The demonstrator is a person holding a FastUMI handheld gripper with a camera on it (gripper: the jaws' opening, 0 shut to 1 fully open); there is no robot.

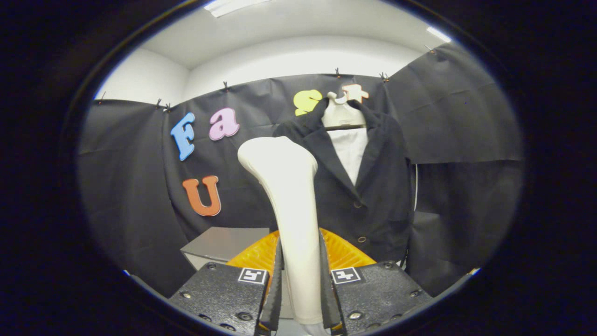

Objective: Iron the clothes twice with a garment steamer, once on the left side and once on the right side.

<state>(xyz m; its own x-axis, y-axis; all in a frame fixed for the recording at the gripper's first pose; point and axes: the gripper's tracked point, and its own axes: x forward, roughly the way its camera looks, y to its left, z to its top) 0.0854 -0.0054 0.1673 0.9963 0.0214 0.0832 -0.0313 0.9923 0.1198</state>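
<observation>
1. Your tool (301, 298) is clamped on the garment steamer (289, 205) handle at lower centre, both fingers pressing its sides.
2. The steamer head stands upright at frame centre, short of the dark jacket (368, 186) hanging right of centre on a hanger (343, 116).
3. Neither pass looks begun from here; both left and right strokes seem to remain.

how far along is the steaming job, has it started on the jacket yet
Done: the white, long-handled garment steamer is picked up; the gripper is shut on its handle, a finger on each side. In hand: the steamer head is raised toward the dark buttoned jacket hanging on a pale hanger, beyond the fingers. Whether it touches the fabric cannot be told. Left: apparently both passes, left side and right side.
</observation>
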